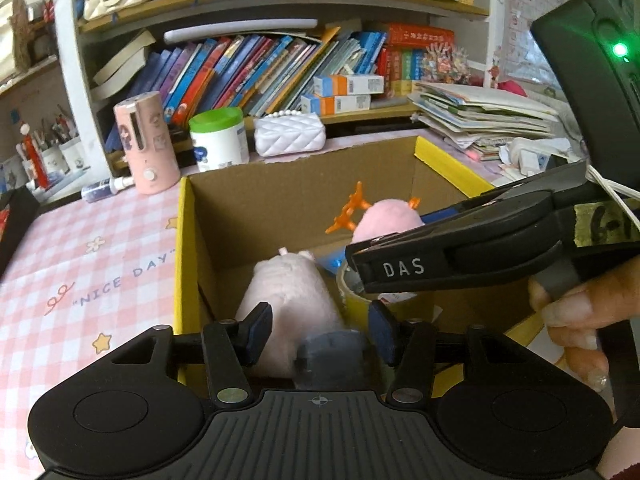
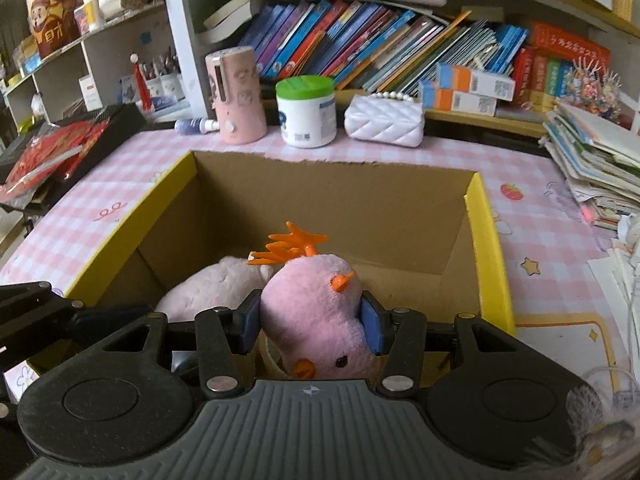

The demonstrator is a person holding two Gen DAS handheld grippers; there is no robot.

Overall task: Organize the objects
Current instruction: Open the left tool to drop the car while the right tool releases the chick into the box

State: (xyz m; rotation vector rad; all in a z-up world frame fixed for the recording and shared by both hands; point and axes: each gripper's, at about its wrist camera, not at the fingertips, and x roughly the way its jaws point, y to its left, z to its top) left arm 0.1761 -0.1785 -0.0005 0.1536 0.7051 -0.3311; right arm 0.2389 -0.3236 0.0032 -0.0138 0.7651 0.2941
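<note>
Right wrist view: fuzzy pink plush bird with orange plastic feet (image 2: 316, 312) pinched between right gripper (image 2: 311, 322) blue pads, inside yellow-edged corrugated cardboard box (image 2: 486, 240); pale pink plush toy (image 2: 212, 290) lies beside it on box floor; left gripper (image 1: 320, 334) jaws parted around blurred grey object, grip unclear; box sits on pink checked tablecloth (image 1: 80, 264).
</note>
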